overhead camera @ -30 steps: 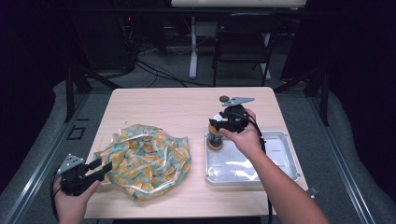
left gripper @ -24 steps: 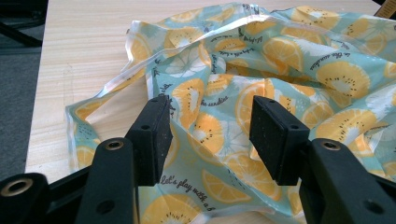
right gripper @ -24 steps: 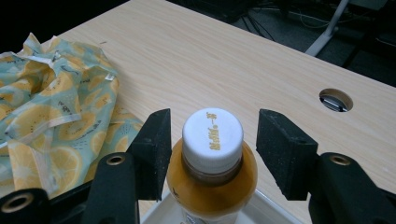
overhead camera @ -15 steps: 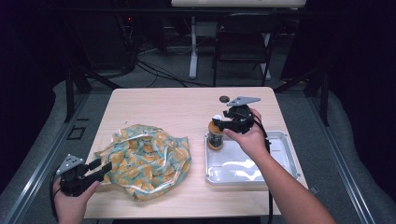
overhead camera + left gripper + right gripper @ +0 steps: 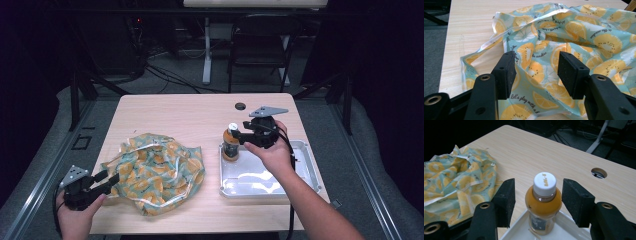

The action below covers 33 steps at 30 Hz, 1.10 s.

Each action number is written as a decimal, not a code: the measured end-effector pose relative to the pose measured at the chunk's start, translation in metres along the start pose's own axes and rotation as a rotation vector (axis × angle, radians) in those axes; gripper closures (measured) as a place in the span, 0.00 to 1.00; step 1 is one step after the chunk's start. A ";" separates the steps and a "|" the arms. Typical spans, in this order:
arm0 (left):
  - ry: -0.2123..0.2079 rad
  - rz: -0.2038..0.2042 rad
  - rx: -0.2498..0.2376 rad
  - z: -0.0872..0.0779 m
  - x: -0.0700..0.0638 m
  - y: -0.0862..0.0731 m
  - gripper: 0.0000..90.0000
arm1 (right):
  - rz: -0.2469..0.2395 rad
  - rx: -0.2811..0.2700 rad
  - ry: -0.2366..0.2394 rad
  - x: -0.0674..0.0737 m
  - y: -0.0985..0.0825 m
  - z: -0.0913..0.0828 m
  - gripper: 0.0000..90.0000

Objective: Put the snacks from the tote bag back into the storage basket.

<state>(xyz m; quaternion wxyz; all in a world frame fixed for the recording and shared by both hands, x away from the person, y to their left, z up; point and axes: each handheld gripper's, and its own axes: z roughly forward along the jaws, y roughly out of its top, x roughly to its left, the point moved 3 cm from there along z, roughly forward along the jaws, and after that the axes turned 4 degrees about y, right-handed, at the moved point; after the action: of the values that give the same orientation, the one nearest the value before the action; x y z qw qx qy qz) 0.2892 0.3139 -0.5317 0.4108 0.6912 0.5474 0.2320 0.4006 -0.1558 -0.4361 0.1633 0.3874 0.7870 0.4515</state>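
Observation:
A small bottle (image 5: pixel 230 145) of orange drink with a white cap stands upright in the far left corner of a white tray (image 5: pixel 310 170). My right gripper (image 5: pixel 239 136) is open, level with the bottle's neck. In the right gripper view its jaws stand on either side of the bottle (image 5: pixel 543 207), apart from it. A crumpled bag (image 5: pixel 155 170) printed with orange slices lies on the left half of the table. My left gripper (image 5: pixel 107 179) is open at the bag's near left edge, with the bag's fabric (image 5: pixel 541 50) running between and below the jaws.
The light wooden table (image 5: pixel 175 115) has a round cable hole (image 5: pixel 240 106) at the far right. A dark chair (image 5: pixel 260 45) and cables stand behind the table. The tray's inside (image 5: pixel 260 175) is bare apart from the bottle.
The right hand has drawn back a little to the right, leaving the bottle standing in the tray corner between open jaws. The left gripper and the bag have stayed put.

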 end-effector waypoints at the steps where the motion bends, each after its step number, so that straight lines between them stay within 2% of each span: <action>1: 0.000 0.000 -0.001 0.000 0.000 0.000 0.54 | 0.001 -0.008 0.002 0.002 -0.001 -0.003 0.49; 7: 0.000 0.002 0.003 0.000 0.000 0.000 0.54 | 0.002 -0.034 0.004 0.014 -0.013 -0.019 0.50; 12: 0.001 0.002 -0.004 0.000 -0.001 0.000 0.54 | 0.030 -0.014 0.041 0.024 -0.029 -0.023 0.50; 17: 0.001 0.003 0.000 0.000 0.000 0.000 0.54 | 0.002 -0.009 0.052 0.037 -0.049 -0.021 0.52; 20: 0.000 0.004 0.001 -0.001 0.000 0.000 0.54 | 0.009 0.001 0.078 0.043 -0.061 -0.019 0.54; 25: 0.000 0.004 0.000 -0.001 0.000 0.000 0.54 | -0.022 0.021 0.064 0.054 -0.081 -0.015 0.54; 33: -0.001 0.005 -0.006 0.000 -0.001 0.000 0.54 | -0.029 0.037 0.069 0.064 -0.105 -0.011 0.56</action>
<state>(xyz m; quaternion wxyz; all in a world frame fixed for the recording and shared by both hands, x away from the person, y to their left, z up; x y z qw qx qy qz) 0.2885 0.3127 -0.5318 0.4124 0.6915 0.5448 0.2345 0.3044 -0.1442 -0.5118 0.1354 0.3629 0.8060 0.4476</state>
